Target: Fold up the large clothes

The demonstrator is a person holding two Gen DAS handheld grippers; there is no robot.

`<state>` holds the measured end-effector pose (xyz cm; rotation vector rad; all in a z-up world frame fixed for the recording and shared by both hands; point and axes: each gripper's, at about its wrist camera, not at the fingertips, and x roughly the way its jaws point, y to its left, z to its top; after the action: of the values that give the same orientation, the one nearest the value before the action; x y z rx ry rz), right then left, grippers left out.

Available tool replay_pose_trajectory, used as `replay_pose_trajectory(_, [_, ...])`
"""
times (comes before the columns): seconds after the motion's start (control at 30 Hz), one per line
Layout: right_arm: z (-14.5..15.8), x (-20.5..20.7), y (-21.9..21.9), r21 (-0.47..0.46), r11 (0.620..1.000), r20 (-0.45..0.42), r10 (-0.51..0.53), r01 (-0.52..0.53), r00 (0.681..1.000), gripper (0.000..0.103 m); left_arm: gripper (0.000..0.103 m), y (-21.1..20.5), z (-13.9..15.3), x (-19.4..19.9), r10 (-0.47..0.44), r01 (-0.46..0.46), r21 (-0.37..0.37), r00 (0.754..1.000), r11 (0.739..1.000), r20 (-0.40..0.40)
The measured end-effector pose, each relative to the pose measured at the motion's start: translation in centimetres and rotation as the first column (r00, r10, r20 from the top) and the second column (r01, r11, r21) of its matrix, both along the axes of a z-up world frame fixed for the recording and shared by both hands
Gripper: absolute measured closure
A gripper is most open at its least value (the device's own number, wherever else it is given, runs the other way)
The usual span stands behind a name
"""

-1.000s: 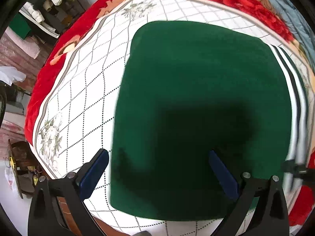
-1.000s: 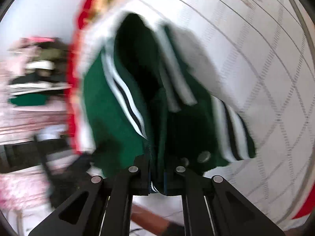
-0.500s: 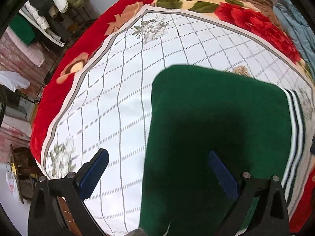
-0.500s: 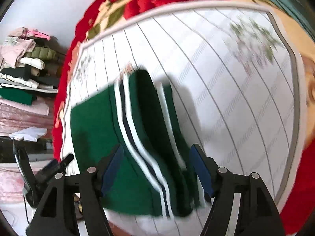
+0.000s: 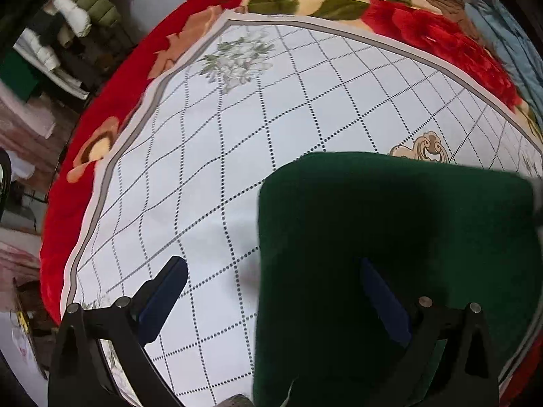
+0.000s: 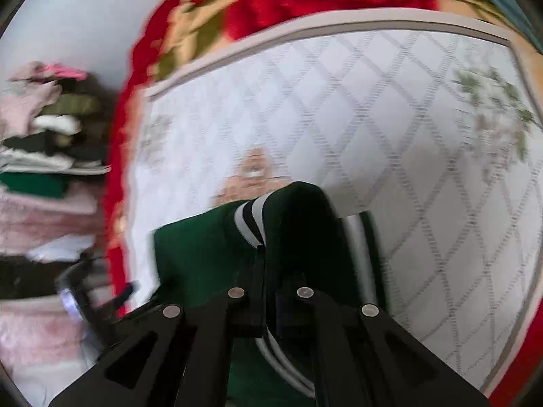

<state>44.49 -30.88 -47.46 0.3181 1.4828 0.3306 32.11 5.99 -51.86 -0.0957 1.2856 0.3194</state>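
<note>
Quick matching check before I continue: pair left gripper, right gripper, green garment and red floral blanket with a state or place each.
1. left gripper
2. right gripper
3. green garment
4. red floral blanket

a. borders the white quilted cover
b. jaws apart, holding nothing
c. lies on the white quilted cover
d. jaws closed on striped cloth

Pairs: 1-b, 2-d, 3-c, 4-a

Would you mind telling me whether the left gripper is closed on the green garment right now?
No, the left gripper is wide open, its fingers spread apart above the green garment without pinching it.
</note>
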Motion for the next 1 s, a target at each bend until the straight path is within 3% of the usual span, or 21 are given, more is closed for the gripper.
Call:
replay_pose_trajectory(0.07, [-3.9, 0.5, -0.4, -0.126, 0.992, -0.06, -0.015, 0.007, 0.998, 0.101, 0.0, 0.4, -0.1, 0.5, -0.009, 0.008, -0.023, 1.0, 1.0, -0.011])
replay_pose_trajectory(0.13, [-7.8, 0.8, -0.8, -0.148, 0.989, -0.15, -0.055, 0.032, 0.987, 0.101, 0.0, 0.9, 0.2, 1.1, -0.014, 0.013, -0.027, 1.0, 1.0, -0.014])
replay_pose_trajectory(0.17, [-8.1, 1.1, -0.7, -0.15, 0.988, -0.153, -0.056, 0.033, 0.987, 0.1, 0.0, 1.2, 0.5, 1.4, -0.014, 0.014, -0.012, 1.0, 1.0, -0.011])
replay_pose_trajectory(0.23, [-7.0, 1.6, -0.6, -0.14, 0.989, -0.139, -0.057, 0.037, 0.989, 0.096, 0.0, 2.1, 0.8, 2.0, -0.008, 0.008, 0.009, 1.0, 1.0, 0.004])
replay_pose_trajectory(0.3, [-5.5, 1.5, -1.1, -0.123, 0.992, -0.126, -0.045, 0.029, 0.991, 0.082, 0.0, 3.3, 0.4, 2.8, 0.018, -0.018, 0.018, 1.0, 1.0, 0.003])
replay_pose_trajectory(0.37, [-3.5, 0.9, -2.1, -0.128, 0.991, -0.111, -0.046, 0.031, 0.993, 0.052, 0.0, 4.5, -1.2, 4.0, 0.039, -0.039, 0.023, 0.999, 0.999, -0.032])
replay_pose_trajectory(0.47, [-1.1, -1.0, -4.6, -0.088, 0.995, -0.11, -0.065, 0.056, 0.992, 0.048, 0.0, 5.5, -4.7, 5.6, 0.048, -0.048, -0.002, 0.994, 0.999, -0.1])
replay_pose_trajectory(0.53, [-0.5, -2.8, -5.3, -0.058, 0.996, -0.139, -0.07, 0.062, 0.988, 0.046, 0.0, 6.0, -5.0, 5.9, 0.054, -0.056, -0.024, 0.994, 0.998, -0.096])
replay_pose_trajectory(0.63, [-1.2, -6.1, -6.5, -0.015, 0.999, -0.208, -0.047, 0.045, 0.977, 0.034, 0.0, 5.9, -3.9, 5.3, 0.062, -0.062, 0.008, 0.995, 0.998, -0.074])
replay_pose_trajectory(0.7, [-3.2, -7.7, -6.2, 0.01, 1.0, -0.252, -0.009, 0.012, 0.968, 0.036, 0.0, 5.9, -3.1, 4.6, 0.071, -0.069, 0.019, 0.995, 0.997, -0.069])
replay_pose_trajectory(0.77, [-4.9, -9.1, -5.9, 0.016, 1.0, -0.283, -0.012, 0.017, 0.959, 0.1, 0.0, 5.9, -2.2, 3.4, 0.081, -0.08, 0.02, 0.995, 0.997, -0.06])
replay_pose_trajectory(0.83, [-4.1, -9.8, -6.4, 0.024, 0.997, -0.258, -0.058, 0.067, 0.964, 0.1, 0.0, 6.2, -0.9, 1.7, 0.094, -0.093, 0.03, 0.994, 0.995, -0.051])
replay_pose_trajectory(0.93, [0.1, -10.7, -7.0, 0.028, 0.992, -0.148, -0.117, 0.123, 0.982, 0.101, 0.0, 6.7, 0.9, -1.4, 0.103, -0.101, 0.057, 0.994, 0.993, -0.037])
replay_pose_trajectory(1.0, [0.4, -11.4, -8.0, -0.008, 0.988, -0.145, -0.154, 0.154, 0.977, 0.101, 0.0, 6.9, 1.2, -3.0, 0.11, -0.106, 0.069, 0.993, 0.992, -0.043])
